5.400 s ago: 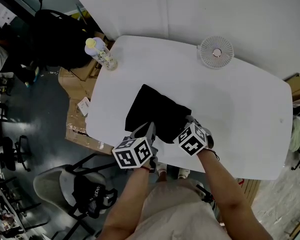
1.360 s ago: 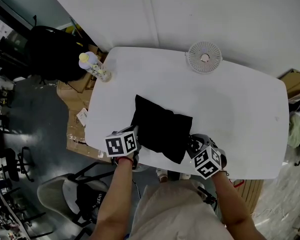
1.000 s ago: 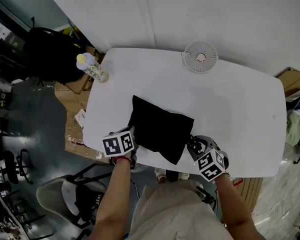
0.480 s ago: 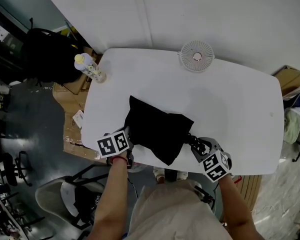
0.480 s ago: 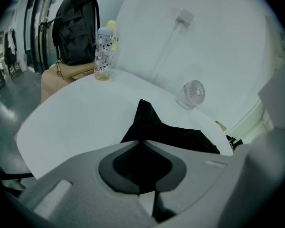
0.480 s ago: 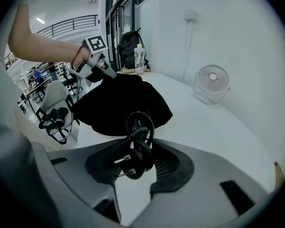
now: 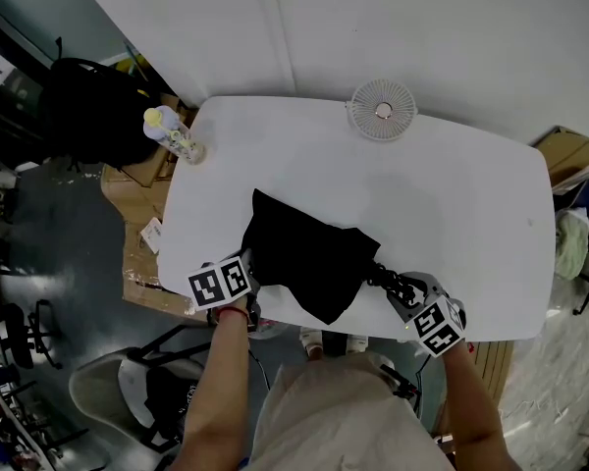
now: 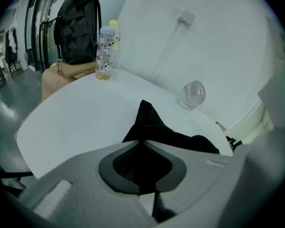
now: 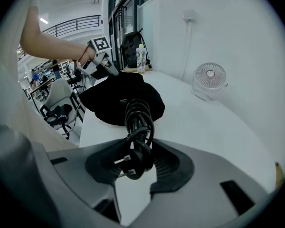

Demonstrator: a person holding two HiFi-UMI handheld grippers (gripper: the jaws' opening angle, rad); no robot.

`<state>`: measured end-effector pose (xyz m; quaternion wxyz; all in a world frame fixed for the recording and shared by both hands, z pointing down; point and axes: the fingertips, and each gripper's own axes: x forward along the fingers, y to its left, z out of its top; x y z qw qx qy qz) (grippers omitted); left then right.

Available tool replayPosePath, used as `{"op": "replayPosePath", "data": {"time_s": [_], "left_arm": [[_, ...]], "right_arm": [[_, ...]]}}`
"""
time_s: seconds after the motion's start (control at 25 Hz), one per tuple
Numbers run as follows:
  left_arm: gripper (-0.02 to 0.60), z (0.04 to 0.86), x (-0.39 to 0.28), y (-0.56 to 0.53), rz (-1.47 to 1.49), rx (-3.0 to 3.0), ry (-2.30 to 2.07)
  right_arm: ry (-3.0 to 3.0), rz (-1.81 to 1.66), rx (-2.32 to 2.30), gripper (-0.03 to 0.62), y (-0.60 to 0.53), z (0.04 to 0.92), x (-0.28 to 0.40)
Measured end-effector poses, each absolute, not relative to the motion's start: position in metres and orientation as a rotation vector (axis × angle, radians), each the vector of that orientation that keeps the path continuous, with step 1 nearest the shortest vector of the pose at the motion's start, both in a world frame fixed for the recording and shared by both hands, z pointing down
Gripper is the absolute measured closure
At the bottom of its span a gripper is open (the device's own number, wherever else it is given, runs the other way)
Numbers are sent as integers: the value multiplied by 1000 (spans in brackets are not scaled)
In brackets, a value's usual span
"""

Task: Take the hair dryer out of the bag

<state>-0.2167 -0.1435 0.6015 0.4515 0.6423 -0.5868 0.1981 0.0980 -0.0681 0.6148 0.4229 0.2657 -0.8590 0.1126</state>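
Observation:
A black cloth bag (image 7: 304,253) lies near the front edge of the white table (image 7: 452,194). My left gripper (image 7: 247,275) is shut on the bag's left corner, and black fabric (image 8: 152,127) fills its closed jaws (image 8: 142,144). At the bag's right end my right gripper (image 7: 404,290) is shut on a coiled black power cord (image 9: 138,118), its plug (image 9: 126,161) between the jaws. The cord (image 7: 385,280) runs out of the bag's mouth. The hair dryer's body is hidden inside the bag (image 9: 118,99).
A small white fan (image 7: 382,110) stands at the table's back edge. A clear bottle with a yellow cap (image 7: 172,133) is on the back left corner. A black backpack (image 7: 88,96), cardboard boxes (image 7: 137,180) and a chair (image 7: 128,381) are left of the table.
My right gripper has moved right along the table's front edge, away from the bag, drawing the cord out with it. The left gripper has stayed on the bag's corner.

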Motion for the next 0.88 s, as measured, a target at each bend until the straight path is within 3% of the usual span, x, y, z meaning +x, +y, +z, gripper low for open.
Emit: {"op": "replayPosePath", "data": {"time_s": [0.4, 0.52, 0.88], "left_arm": [[565, 602, -214, -143, 497, 1594, -1442], [565, 602, -214, -142, 499, 1597, -1440], [565, 603, -214, -142, 498, 1601, -1436]], "right_arm": [[-2137, 341, 663, 416, -62, 629, 106], [-2145, 389, 681, 327, -66, 618, 103], [-2156, 235, 572, 324, -88, 595, 50]]}}
